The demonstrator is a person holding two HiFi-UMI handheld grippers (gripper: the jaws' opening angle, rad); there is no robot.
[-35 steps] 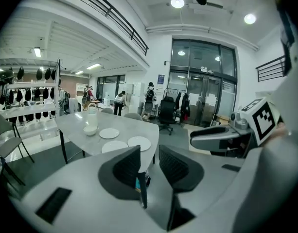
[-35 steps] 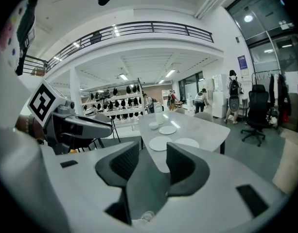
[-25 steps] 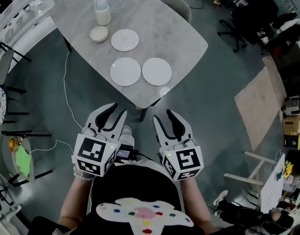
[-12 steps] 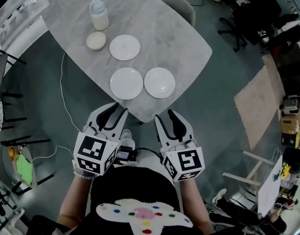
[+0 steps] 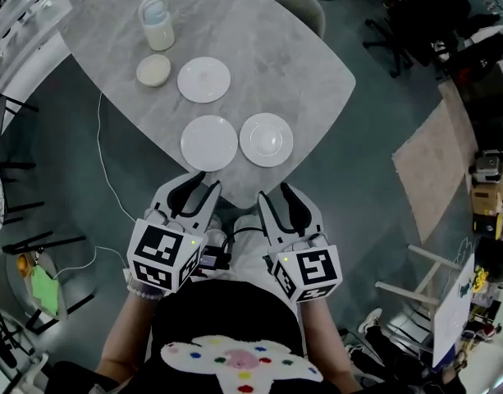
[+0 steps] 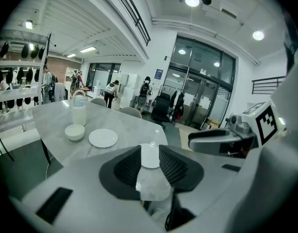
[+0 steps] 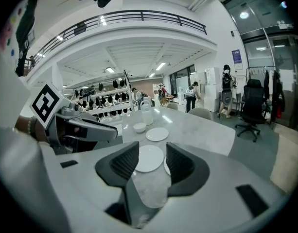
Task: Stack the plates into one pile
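White plates (image 5: 209, 143) — three, unstacked — lie on the counter (image 5: 276, 48), two by its near corner. Left gripper (image 5: 208, 180) and right gripper (image 5: 273, 190) hover just off that corner — jaws apart, empty, seemingly poised to reach.

At near corner of table (image 5: 267, 48), left plate (image 5: 209, 143), right plate (image 5: 266, 139) lying side by side; third plate (image 5: 204, 80) lying behind; bowl (image 5: 153, 70), jar (image 5: 156, 21) sitting toward left edge.

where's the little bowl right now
In the head view the bowl sits toward the table's far left, just in front of the jug and left of the farthest plate.
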